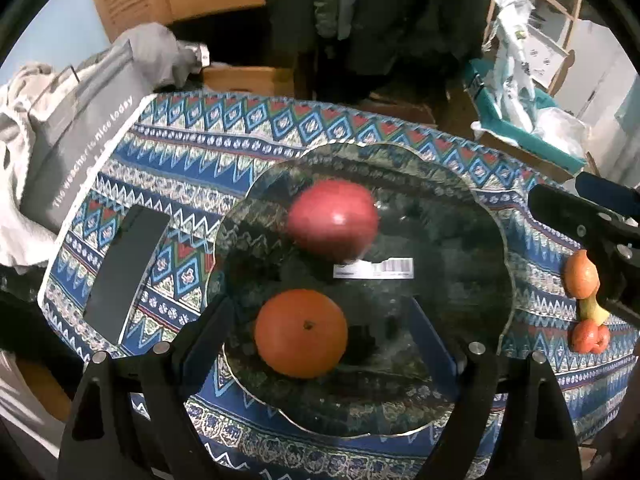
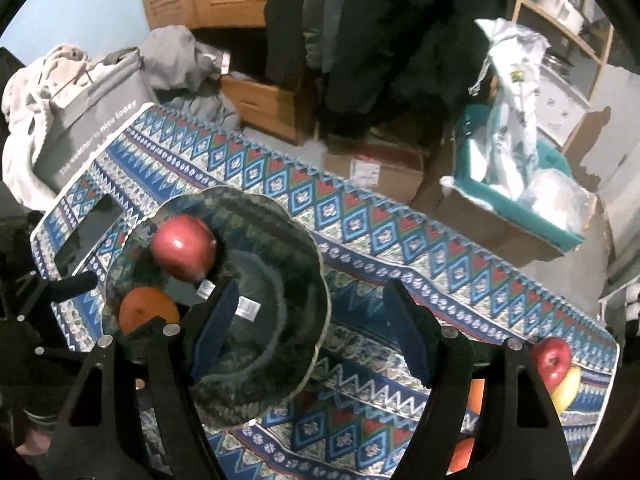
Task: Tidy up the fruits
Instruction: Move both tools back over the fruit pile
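Orange (image 1: 301, 334) btwn open left claw (image 1: 324, 332) fingers, in bowl (image 1: 472, 200).

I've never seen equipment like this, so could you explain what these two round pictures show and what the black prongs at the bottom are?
No robot here: a person holds a pair of tongs in each hand, each with a wide-angle camera looking along its prongs. One picture is from the left tongs, the other from the right tongs. Both are open and hold nothing. On the patterned tablecloth stands a glass plate with a red apple and an orange on it. More fruit waits beside the right tongs.
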`<state>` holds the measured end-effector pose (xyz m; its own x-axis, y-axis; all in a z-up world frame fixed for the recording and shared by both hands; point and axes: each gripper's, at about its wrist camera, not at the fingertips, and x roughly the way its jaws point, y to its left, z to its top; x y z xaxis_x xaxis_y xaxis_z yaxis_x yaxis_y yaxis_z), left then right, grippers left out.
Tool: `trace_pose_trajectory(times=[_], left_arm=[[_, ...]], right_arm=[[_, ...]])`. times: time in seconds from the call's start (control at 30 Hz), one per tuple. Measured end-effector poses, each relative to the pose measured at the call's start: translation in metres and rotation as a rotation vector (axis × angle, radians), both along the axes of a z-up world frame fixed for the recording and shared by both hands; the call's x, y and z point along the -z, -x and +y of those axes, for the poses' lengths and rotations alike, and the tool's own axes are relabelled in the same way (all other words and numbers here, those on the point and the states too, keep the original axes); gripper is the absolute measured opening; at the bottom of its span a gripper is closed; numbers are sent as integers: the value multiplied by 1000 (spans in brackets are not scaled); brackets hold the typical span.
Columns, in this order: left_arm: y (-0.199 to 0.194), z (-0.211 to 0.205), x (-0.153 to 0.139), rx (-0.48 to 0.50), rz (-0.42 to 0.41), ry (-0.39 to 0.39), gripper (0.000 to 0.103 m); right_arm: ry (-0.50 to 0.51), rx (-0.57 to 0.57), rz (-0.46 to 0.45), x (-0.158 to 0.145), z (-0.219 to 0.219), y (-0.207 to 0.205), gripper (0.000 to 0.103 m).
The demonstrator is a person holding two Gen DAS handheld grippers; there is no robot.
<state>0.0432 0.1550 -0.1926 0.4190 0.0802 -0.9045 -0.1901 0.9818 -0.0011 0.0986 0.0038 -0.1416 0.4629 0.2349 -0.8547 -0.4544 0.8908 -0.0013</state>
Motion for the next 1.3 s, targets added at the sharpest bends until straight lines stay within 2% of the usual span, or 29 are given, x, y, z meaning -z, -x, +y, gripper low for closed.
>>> trace_pose_trajectory(times=[0.47,0.83,1.3], left_arm=[[8,-33,-42,70,-90,26,89],[14,-74,-68,146,-143,8,89],[12,-138,-89,267,-192,-12,89]], right_arm=[[8,97,-91,-44,-45,23,78],[-11,174,-137,-69,-98,42,82],[-16,300,-164,-76,-174,61,84]])
